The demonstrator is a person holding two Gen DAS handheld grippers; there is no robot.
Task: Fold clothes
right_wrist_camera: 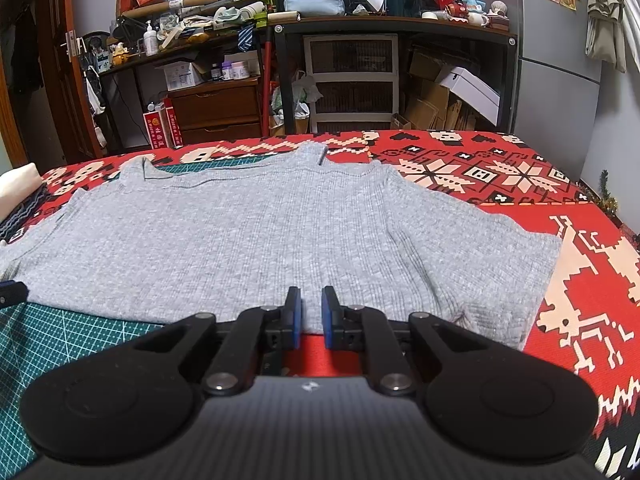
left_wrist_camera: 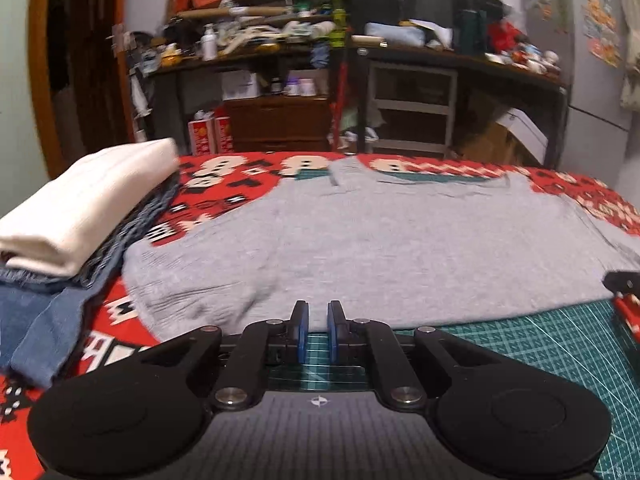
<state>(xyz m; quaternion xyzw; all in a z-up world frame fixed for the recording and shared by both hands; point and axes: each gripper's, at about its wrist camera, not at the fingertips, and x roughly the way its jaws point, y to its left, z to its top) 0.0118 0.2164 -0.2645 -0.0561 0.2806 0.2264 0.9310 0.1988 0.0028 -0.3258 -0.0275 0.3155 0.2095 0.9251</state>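
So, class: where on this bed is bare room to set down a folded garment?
Free: red patterned blanket right of the grey top, and green cutting mat along its near hem. Crowded: the left, where the folded stack sits.

1. Everything sits on a bed covered by a red patterned blanket (right_wrist_camera: pixel 500 176).
2. A green cutting mat (left_wrist_camera: pixel 540 344) lies on the blanket along the near edge.
3. The grey ribbed top (right_wrist_camera: pixel 260 236) is spread flat, partly over the mat.
4. At the left, a folded stack: cream piece (left_wrist_camera: pixel 80 208) over blue denim (left_wrist_camera: pixel 44 320).
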